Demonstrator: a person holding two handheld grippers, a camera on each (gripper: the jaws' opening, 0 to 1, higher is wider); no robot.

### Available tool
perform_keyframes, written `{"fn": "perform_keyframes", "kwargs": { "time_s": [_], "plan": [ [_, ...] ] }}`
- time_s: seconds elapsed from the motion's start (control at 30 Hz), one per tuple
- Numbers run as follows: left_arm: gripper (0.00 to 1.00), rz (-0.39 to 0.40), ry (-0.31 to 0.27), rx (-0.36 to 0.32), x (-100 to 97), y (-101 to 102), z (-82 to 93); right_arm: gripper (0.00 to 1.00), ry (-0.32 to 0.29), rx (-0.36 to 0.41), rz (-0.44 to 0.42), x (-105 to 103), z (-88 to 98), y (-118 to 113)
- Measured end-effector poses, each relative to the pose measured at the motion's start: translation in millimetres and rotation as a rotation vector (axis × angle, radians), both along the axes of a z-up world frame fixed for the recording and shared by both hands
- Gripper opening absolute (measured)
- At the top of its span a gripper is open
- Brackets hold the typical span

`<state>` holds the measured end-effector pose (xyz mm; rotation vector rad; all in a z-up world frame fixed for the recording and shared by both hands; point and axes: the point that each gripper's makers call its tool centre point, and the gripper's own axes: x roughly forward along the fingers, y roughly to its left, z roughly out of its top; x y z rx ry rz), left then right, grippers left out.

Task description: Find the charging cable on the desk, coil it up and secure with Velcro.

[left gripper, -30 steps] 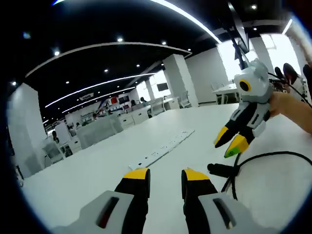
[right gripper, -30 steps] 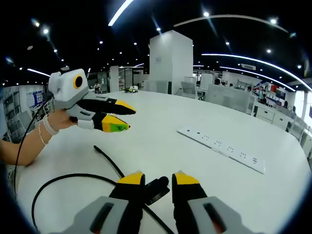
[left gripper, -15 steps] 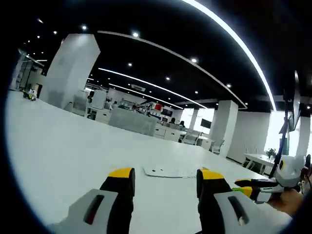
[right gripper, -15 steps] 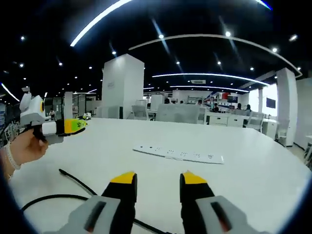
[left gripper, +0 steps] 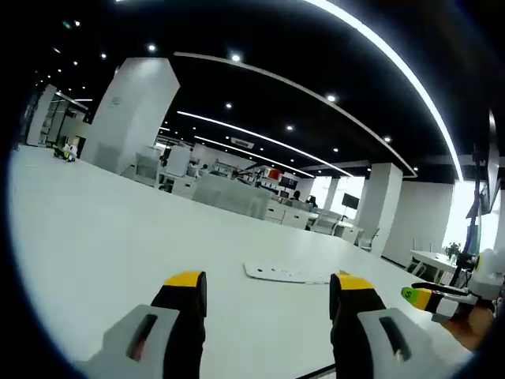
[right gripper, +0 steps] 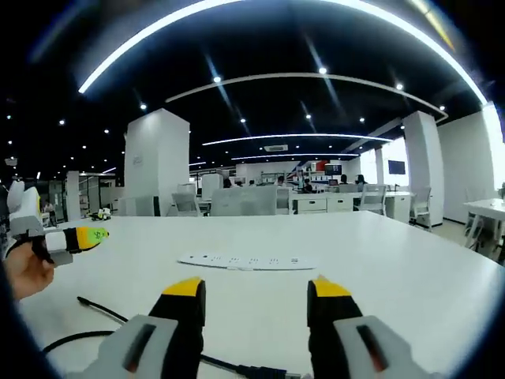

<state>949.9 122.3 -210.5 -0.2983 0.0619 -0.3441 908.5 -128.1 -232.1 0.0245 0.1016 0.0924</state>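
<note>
Both tools have spread their jaws wider than half a second ago, and the black charging cable [right gripper: 102,330] now lies lower and nearer in the right gripper view. Its free end rests on the white bench [right gripper: 410,284] at near left, and the cord curves across the surface toward the base of the right tool [right gripper: 256,289], passing under the gap between the jaws. No part of the cable is gripped. In the left gripper view a short dark length of cable [left gripper: 312,371] shows at the bottom edge, just beside the left tool [left gripper: 268,280]. Each tool stands wide open and empty above the bench. A white power strip [right gripper: 246,261] lies flat farther out, well apart from the cable. Office desks and a white column [right gripper: 156,162] stand beyond the bench.
</note>
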Motion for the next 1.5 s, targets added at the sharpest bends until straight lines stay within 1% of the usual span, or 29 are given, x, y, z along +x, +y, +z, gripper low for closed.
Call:
{"fn": "perform_keyframes", "kwargs": {
  "time_s": [0.07, 0.17, 0.23, 0.5, 0.8, 1.0, 1.2, 1.37, 1.5],
  "plan": [
    [0.63, 0.009, -0.002, -0.007, -1.0, 2.3, 1.6, 0.58, 0.002, 0.001, -0.009, -1.1, -1.1, -2.0],
    [0.64, 0.033, -0.012, -0.005, -3.0, 6.5, 3.7, 0.6, 0.001, -0.001, -0.016, -3.3, -2.1, -4.0],
    [0.64, 0.033, -0.016, -0.015, -4.4, 8.1, 5.7, 0.6, -0.003, -0.005, -0.02, -6.0, -1.2, -5.7],
    [0.65, 0.031, -0.024, -0.015, -11.3, 10.4, 8.9, 0.61, -0.01, -0.004, -0.029, -10.9, 1.6, -7.8],
    [0.65, 0.033, -0.037, 0.001, -22.0, 12.6, 12.8, 0.61, -0.022, 0.013, -0.033, -23.6, 7.4, -9.3],
    [0.65, 0.026, -0.045, 0.009, -34.8, 11.6, 15.5, 0.61, -0.037, 0.006, -0.035, -35.1, 14.1, -9.0],
    [0.65, 0.027, -0.064, 0.015, -49.3, 13.4, 22.1, 0.61, -0.045, -0.009, -0.032, -49.0, 19.6, -8.7],
    [0.65, 0.017, -0.081, 0.017, -63.8, 11.9, 27.5, 0.61, -0.057, -0.003, -0.026, -60.7, 24.1, -6.2],
    [0.65, 0.008, -0.101, 0.011, -79.5, 11.3, 32.9, 0.62, -0.059, -0.017, -0.015, -73.7, 25.0, -2.5]
  ]
}}
